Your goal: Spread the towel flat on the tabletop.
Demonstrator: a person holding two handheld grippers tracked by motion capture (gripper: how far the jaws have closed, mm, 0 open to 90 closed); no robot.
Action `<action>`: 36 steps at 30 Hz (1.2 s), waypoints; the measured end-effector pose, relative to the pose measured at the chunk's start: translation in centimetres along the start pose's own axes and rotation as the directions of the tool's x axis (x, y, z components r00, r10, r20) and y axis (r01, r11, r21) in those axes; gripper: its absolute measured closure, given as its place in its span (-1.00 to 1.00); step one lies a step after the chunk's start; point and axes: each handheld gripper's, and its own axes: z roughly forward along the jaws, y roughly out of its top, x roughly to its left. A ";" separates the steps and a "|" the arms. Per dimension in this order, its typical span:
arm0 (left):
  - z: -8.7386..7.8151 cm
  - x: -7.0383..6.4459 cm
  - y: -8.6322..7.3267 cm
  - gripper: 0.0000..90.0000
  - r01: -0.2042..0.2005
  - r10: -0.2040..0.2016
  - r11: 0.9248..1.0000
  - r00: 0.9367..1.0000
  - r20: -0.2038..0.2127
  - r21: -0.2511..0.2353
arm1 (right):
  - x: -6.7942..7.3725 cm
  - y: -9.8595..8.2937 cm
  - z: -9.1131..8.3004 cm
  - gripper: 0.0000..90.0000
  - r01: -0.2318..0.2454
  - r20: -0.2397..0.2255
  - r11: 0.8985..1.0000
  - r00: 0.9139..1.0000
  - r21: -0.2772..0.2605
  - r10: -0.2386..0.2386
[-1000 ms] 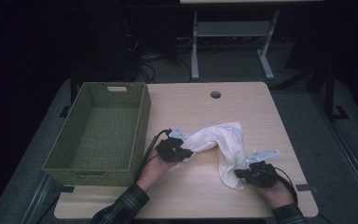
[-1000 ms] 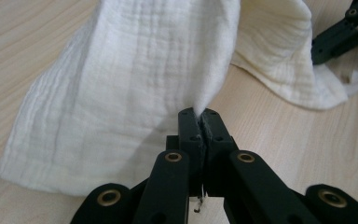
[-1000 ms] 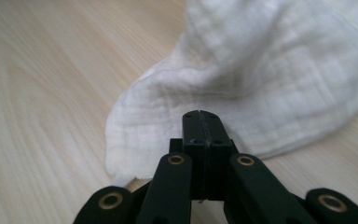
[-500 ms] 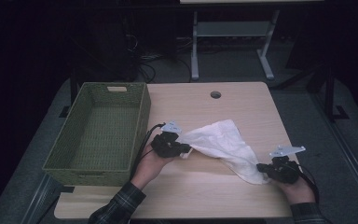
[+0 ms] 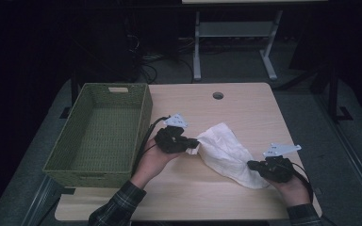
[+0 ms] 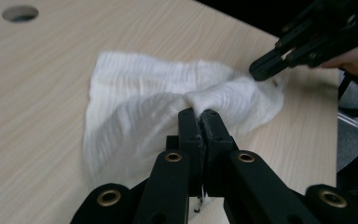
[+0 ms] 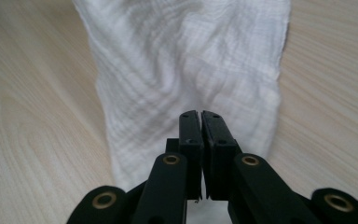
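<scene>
A white cloth (image 5: 226,153) lies stretched across the middle of the light wooden table (image 5: 245,106), running from its left end near the table's centre down toward the near right corner. The left gripper (image 5: 194,143) has its jaws closed on the cloth's left end; in the left gripper view the two black jaws meet tightly with a bunched fold of the fabric (image 6: 168,112) pinched between their tips. The right gripper (image 5: 250,165) has its jaws pressed together on the cloth's lower right end, and in the right gripper view the wrinkled fabric (image 7: 191,60) spreads out ahead of the closed jaws and passes beneath them. In the left gripper view, the right gripper (image 6: 265,70) shows at the upper right, its tip touching the far edge of the cloth.

A green woven basket (image 5: 143,110) stands on the left part of the table, just beside the left hand (image 5: 153,160), with nothing inside. A round hole (image 5: 218,95) is cut in the table near its far edge. The right hand (image 5: 294,188) rests near the table's near right corner. Both forearms wear plaid sleeves (image 5: 118,209).
</scene>
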 end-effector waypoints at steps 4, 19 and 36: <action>-0.4 0.2 0.6 0.95 0.003 -0.003 1.000 0.999 0.034 -0.007 | 0.1 0.1 0.2 0.93 -0.003 -0.003 1.000 1.000 0.007 0.003; 4.6 3.3 -0.9 0.92 0.033 -0.026 0.988 0.999 -0.046 0.151 | -0.2 -0.9 2.4 0.93 0.012 0.008 0.994 1.000 0.111 -0.013; 6.0 6.0 -2.9 0.25 0.113 -0.084 0.982 0.979 -0.188 0.151 | -1.8 -1.8 1.7 0.96 -0.015 0.068 0.994 0.998 0.111 0.007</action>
